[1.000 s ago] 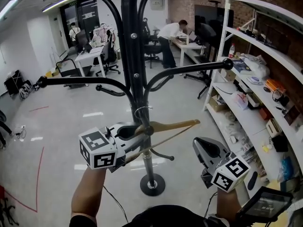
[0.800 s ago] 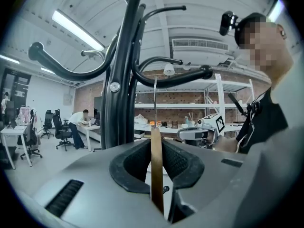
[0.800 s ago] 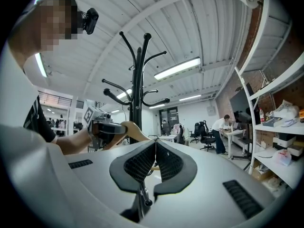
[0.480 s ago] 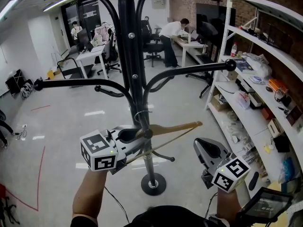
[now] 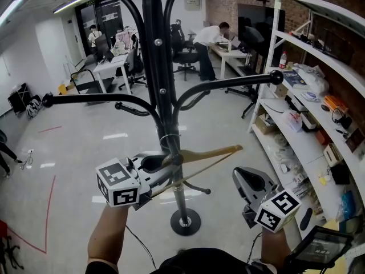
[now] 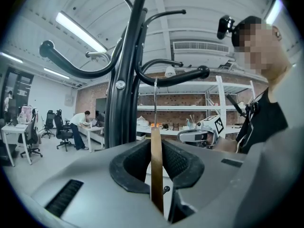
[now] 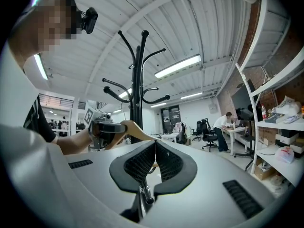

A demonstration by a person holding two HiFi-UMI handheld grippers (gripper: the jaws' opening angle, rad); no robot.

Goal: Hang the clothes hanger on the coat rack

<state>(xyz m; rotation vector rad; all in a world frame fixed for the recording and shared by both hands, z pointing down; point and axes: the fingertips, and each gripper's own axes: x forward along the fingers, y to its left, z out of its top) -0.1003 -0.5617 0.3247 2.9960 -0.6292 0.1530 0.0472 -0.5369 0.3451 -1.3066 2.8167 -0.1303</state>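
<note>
While we hold a tool in each hand low in front of us, the left gripper [image 5: 165,165] is clamped on the wooden hanger [image 5: 211,153]. In the left gripper view its two black pads pinch the flat wooden bar edge-on, so the bar stands upright between them. Our left forearm [image 5: 107,233] reaches up from the bottom of the head view behind that tool's marker cube. To the right and a little nearer to us, the right gripper [image 5: 246,178] is apart from both hanger and rack. The right gripper view shows its ribbed pads pressed together with nothing between them, and beyond them the other tool with the hanger in its grip.

From the left gripper the hanger slants up and to the right, its free end past the pole and pointing toward the shelving. Its wire hook [image 6: 155,103] rises straight from the wood to the underside of a curved, ball-tipped arm [image 6: 190,73] of the coat rack [image 5: 162,67]. In the head view the wire sits right against the black pole. We cannot tell whether the hook already bears on an arm.

Below, the rack's round base [image 5: 183,222] stands on the pale glossy floor [image 5: 80,147]. White shelving [image 5: 311,44] loaded with small items runs along the brick wall at the right. Farther back, a person [image 5: 205,39] leans over a desk [image 5: 225,56], with office chairs [image 5: 132,67] and another desk toward the left.
</note>
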